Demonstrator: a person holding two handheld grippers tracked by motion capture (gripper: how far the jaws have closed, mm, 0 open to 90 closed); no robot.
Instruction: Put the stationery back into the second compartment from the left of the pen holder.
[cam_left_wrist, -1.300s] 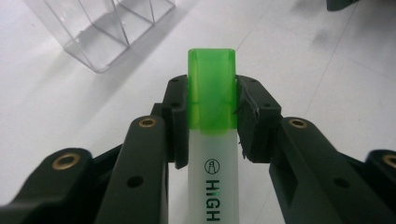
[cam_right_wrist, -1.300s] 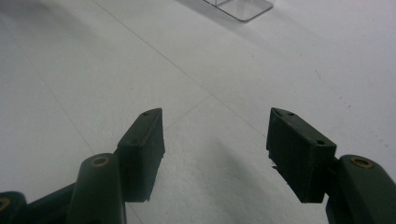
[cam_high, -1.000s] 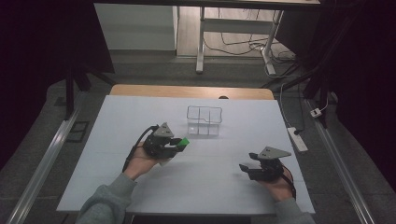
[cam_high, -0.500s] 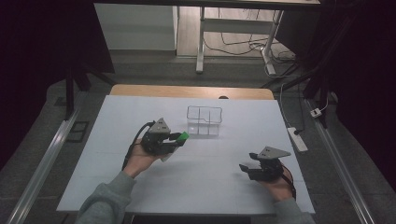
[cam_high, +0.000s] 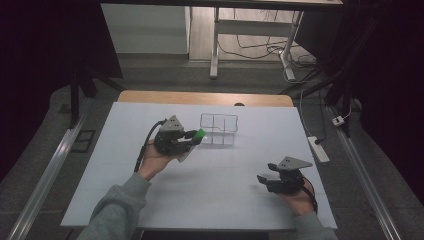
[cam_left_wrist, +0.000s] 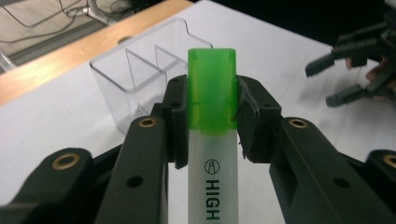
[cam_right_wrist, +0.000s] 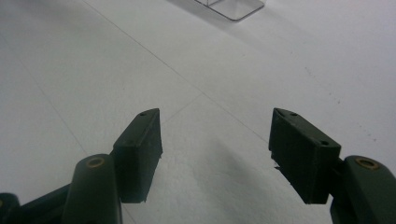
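Left gripper (cam_left_wrist: 212, 116) clamped on green-capped highlighter (cam_left_wrist: 212, 135) just beside clear organizer (cam_high: 218, 129); tip it upright and lower into one compartment, probably; right gripper (cam_right_wrist: 215, 154), jaws apart, idles well away.

Dim room, darkest at the left and right edges. White-topped desk (cam_high: 215, 190) in the middle, bare wooden strip (cam_high: 205, 98) along its far edge. Grey floor (cam_high: 45, 135) all round, metal rail (cam_high: 47, 172) on the left. White power strip (cam_high: 318, 149) on the right. Far off, white table legs (cam_high: 216, 42), tangled cables (cam_high: 260, 47), pale wooden flooring.
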